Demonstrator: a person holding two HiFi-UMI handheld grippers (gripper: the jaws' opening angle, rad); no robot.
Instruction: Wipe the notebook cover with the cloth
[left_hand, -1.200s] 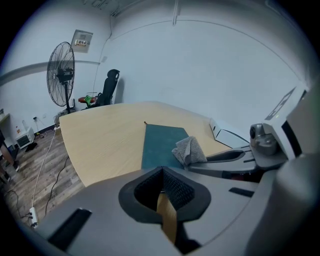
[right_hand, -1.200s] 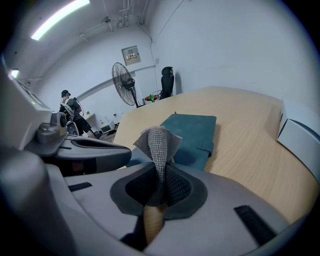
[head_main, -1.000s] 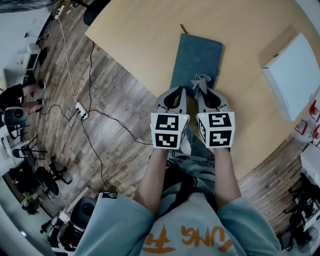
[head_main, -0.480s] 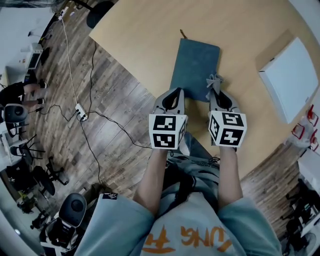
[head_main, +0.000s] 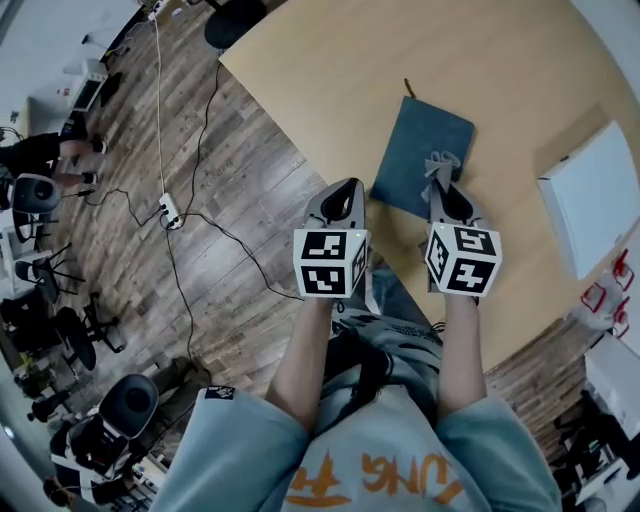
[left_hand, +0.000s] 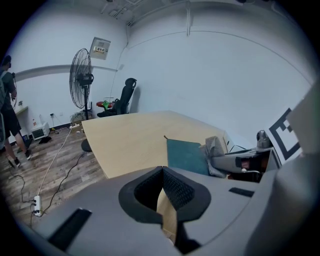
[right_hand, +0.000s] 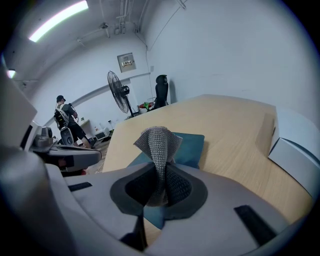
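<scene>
The right hand-held gripper (head_main: 440, 186) has dragged the cloth (head_main: 440, 164) across the notebook (head_main: 415, 140) to its right edge, away from the left hand-held gripper (head_main: 345, 186).

The left forearm (head_main: 303, 350) and right forearm (head_main: 456, 350) reach forward side by side, bare. The left gripper (head_main: 343, 188) (left_hand: 162, 171) has its 2 jaws closed tip to tip, nothing between them. The right gripper (head_main: 441, 187) (right_hand: 160, 172) pinches the cloth (head_main: 440, 165) (right_hand: 158, 142), which sticks out past its tips.
</scene>
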